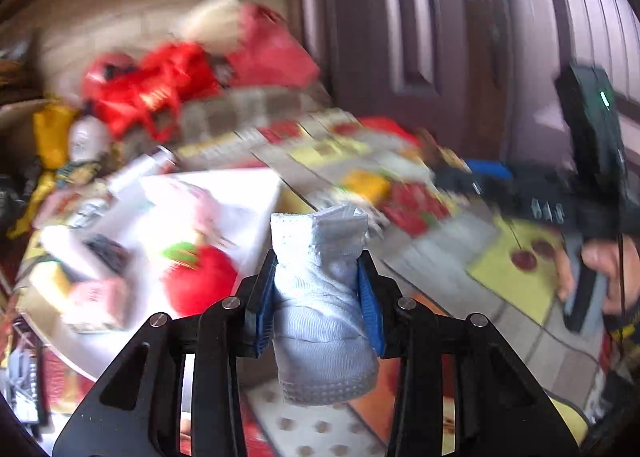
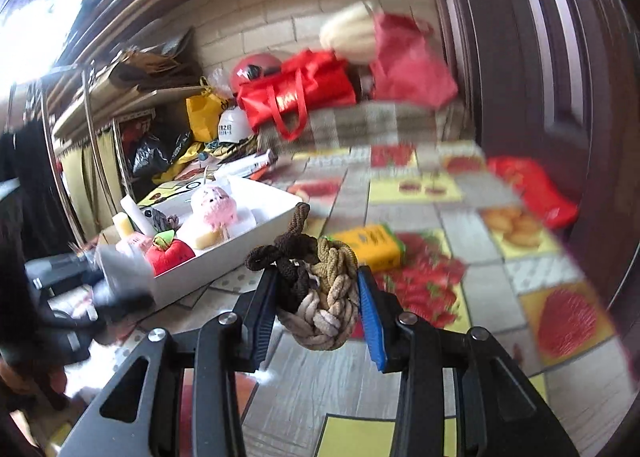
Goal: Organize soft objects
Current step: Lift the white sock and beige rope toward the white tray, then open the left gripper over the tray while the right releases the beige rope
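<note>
Sock and hair ties, one in each of my grippers.

My left gripper (image 1: 318,289) clamps a pale ribbed sock (image 1: 320,305), long axis upright at frame centre; my right gripper (image 2: 318,297) pinches knotted, ropy hair ties (image 2: 316,289), brown over beige, right of the white tray (image 2: 224,253).

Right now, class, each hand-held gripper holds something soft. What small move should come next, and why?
Probably carry the right hand-held gripper, clamped on the braided rope bundle, left toward the white tray, where the plush apple already lies. The left hand-held gripper holds a pale sock.
</note>
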The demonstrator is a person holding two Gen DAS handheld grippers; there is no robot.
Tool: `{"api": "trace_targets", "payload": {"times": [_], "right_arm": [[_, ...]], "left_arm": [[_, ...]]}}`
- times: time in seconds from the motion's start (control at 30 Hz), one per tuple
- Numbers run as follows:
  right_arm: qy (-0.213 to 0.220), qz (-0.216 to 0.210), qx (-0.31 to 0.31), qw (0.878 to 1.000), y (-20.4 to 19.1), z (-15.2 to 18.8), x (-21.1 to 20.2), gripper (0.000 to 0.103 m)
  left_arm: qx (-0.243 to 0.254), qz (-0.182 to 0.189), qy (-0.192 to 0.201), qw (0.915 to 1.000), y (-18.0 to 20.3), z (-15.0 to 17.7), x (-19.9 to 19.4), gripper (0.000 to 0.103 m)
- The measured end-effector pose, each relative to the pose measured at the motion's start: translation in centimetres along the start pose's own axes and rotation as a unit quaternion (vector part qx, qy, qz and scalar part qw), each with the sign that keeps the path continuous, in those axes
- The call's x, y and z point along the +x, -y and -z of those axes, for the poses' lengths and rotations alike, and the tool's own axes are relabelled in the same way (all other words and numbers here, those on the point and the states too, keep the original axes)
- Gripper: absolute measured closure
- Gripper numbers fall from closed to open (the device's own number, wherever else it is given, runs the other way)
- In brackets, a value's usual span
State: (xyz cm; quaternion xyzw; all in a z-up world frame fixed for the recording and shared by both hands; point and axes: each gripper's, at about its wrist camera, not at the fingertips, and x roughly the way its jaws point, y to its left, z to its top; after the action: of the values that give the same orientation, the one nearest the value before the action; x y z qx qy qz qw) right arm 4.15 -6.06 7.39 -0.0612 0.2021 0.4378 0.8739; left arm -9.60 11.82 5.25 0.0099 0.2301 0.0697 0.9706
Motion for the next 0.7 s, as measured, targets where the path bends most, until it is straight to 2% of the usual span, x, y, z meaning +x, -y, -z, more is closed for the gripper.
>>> {"api": "trace_targets", "payload": {"times": [0.1,0.33,0.47,0.7], "right_arm": [[0.005,-0.002,-0.019,1.0,-1.5,-0.2,0.6,0.064],[-0.001,-0.002,-0.028,1.0,-4.4,-0.3,2.4,0.064],[0.001,-0.003,-0.042,0.999,-5.7,-0.3,2.8,0.064],[-0.001,-0.002,-0.05,0.999,-7.3,-0.5,4.0,0.064]], "left_arm": [[0.001,-0.046,0.033,0.9984,-1.1,0.1,-1.1,0.066],[-0.043,-0.117,0.04,0.9914,-5.9,0.7,-1.8,0.066],[-0.063,-0.147,0.041,0.9862,-8.5,1.2,-2.2,0.066],[-0.101,-0.176,0.033,0.9786,-12.5,1.7,-1.7,0.066]]}}
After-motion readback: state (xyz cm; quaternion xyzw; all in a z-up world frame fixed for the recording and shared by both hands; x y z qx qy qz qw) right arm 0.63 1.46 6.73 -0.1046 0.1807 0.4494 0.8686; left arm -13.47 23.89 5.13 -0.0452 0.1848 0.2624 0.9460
